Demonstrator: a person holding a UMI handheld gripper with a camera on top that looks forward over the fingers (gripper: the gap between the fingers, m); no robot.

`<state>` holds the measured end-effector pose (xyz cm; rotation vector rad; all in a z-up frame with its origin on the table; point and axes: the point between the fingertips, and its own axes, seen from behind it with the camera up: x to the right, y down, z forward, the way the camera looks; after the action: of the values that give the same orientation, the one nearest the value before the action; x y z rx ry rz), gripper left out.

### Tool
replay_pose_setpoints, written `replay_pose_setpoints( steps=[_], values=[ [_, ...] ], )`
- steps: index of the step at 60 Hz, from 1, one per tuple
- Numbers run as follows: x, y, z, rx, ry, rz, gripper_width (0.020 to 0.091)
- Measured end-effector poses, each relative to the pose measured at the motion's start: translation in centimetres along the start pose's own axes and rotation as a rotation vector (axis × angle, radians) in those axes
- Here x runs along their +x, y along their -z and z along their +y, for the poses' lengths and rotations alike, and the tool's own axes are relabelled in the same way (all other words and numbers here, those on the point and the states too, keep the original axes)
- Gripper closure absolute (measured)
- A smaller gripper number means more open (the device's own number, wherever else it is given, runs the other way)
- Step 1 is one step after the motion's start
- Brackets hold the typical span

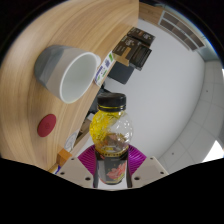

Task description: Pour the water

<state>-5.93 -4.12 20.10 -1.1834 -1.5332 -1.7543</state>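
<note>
Gripper point(112, 168): clenched on the bottle; both magenta pads point(88, 157) press its lower sides, one at each flank.
Bottle point(111, 133): clear plastic, black cap, yellowish contents, dark label low on the body. Stands between the fingers, held roughly upright in the view.
Cup point(72, 75): white, open mouth turned toward the camera, on the wooden table, beyond the bottle and off to the left side. Apart from the bottle, not touching.
Table point(80, 25): light wood; its curved edge runs from behind the cup down toward the bottle.
Red disc point(45, 125): flat on the table, near the cup's lower side, left of the bottle.
Dark clutter point(130, 52): black and white items beyond the table edge, behind the bottle cap; kind unclear.
Floor point(175, 100): pale grey, bare to the right of the bottle; open room on that side.
</note>
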Motion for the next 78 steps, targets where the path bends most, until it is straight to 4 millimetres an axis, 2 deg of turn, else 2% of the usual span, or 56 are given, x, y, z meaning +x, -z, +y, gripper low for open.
replay_pose_setpoints(
  steps=[4, 10, 16, 21, 24, 34, 39, 42, 49, 53, 54, 57, 62, 78],
  values=[
    [-0.4, -0.5, -1.4, 0.027, 0.113, 0.012, 0.0729],
    [-1.3, -0.5, -2.8, 0.051, 0.171, -0.012, 0.0727],
    [-1.7, -0.6, -3.1, 0.066, 0.141, -0.037, 0.0727],
    [-1.8, -0.6, -2.8, 0.066, 0.047, -0.063, 0.0731],
    [-1.2, -0.4, -2.3, 0.074, -0.064, -0.083, 0.0729],
    [0.7, 0.4, -0.4, 0.130, -0.588, -0.183, 0.0728],
    [2.5, 0.6, 0.1, 0.182, -0.862, -0.234, 0.0728],
    [3.5, 0.5, 1.2, 0.191, -1.027, -0.255, 0.0728],
    [3.9, -0.2, 2.2, 0.228, -1.389, -0.369, 0.0726],
    [3.1, -1.2, 2.4, 0.249, -1.554, -0.435, 0.0727],
    [2.7, -0.7, 2.5, 0.246, -1.595, -0.441, 0.0727],
    [1.5, -2.1, 2.5, 0.259, -1.685, -0.483, 0.0727],
    [-0.7, -3.1, 2.3, 0.279, -1.795, -0.519, 0.0726],
    [-8.3, -4.5, -1.0, 0.288, -1.953, -0.642, 0.0728]
  ],
)
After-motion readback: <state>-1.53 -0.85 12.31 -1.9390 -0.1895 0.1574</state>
